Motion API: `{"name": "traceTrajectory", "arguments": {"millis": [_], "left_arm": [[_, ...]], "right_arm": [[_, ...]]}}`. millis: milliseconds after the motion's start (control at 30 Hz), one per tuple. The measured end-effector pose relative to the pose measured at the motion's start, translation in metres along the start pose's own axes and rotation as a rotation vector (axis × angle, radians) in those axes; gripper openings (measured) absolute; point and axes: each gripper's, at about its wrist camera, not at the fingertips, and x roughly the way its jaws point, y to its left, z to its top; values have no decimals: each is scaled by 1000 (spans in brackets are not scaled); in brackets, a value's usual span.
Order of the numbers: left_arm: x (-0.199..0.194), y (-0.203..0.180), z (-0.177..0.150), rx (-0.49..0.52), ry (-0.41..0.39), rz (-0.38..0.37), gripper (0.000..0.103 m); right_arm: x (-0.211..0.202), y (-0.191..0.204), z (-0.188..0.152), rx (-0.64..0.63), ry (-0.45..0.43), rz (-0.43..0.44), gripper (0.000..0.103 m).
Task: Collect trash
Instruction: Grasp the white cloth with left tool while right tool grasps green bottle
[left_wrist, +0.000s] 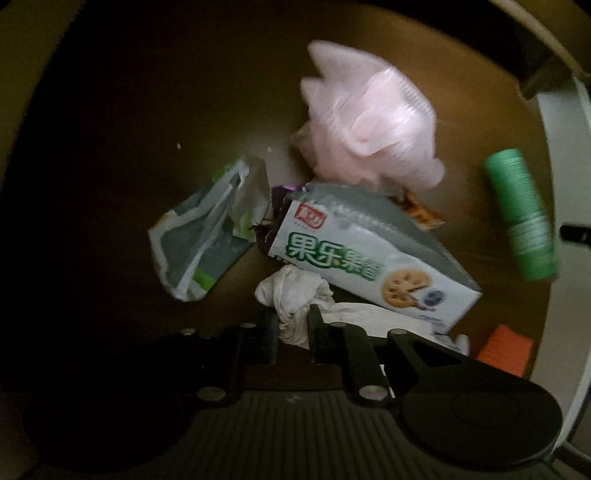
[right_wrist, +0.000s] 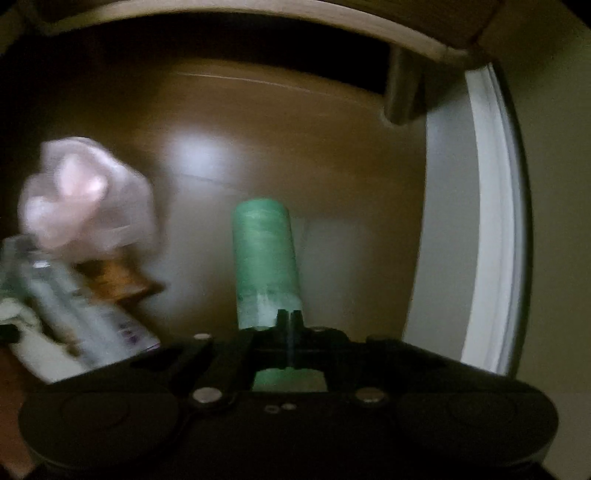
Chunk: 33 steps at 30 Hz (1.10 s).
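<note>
L gripper (left_wrist: 293, 332) clamped on tissue wad (left_wrist: 295, 295) to bag it w/ box (left_wrist: 373, 254); R gripper (right_wrist: 287, 317) closed tight, possibly nipping film off green roll (right_wrist: 264, 254).

**benchrat:** what does your rig look like up close?

**me:** Both all matte black. My left gripper (left_wrist: 293, 325) has two flat link bars per side with round silver screw heads at the pivots, a ribbed dark plate behind them, and big round discs at the outer corners. My right gripper (right_wrist: 288, 319) is the same build: silver pivot screws, two tiny ones mid-body, round end discs.
</note>
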Motion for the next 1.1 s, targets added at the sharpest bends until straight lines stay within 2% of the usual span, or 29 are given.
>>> {"name": "traceTrajectory", "arguments": {"millis": [100, 167, 200, 267, 300, 400, 500, 567, 633, 767, 867, 1100], "left_arm": [[-28, 4, -1, 0, -4, -4, 15], [-42, -1, -3, 12, -15, -6, 14], [-48, -1, -2, 21, -25, -9, 15], [-54, -2, -3, 24, -36, -13, 14], [-54, -2, -2, 22, -39, -21, 15], [-48, -5, 0, 19, -45, -34, 15], [-39, -4, 0, 19, -48, -55, 14], [-32, -4, 0, 20, -51, -68, 14], [-28, -5, -1, 19, -52, -78, 14], [-21, -4, -2, 22, -56, -95, 14], [-17, -3, -1, 18, -55, -98, 14], [-24, -6, 0, 27, -63, -88, 14]], "right_arm": [[-16, 3, -9, -26, 3, 13, 0], [-17, 0, -9, -30, 16, 63, 10], [-16, -1, -9, -36, 18, 86, 19], [-9, 1, -6, -42, 21, 135, 22], [-3, 4, -2, -42, 23, 153, 30], [10, 20, 10, -41, -3, 218, 38], [22, 43, 21, -42, -22, 268, 55], [30, 54, 25, -64, -26, 277, 55], [44, 63, 28, -97, -12, 250, 55], [63, 64, 28, -108, 17, 230, 55], [73, 64, 28, -116, 36, 211, 48], [67, 58, 28, -66, 32, 228, 47]]}}
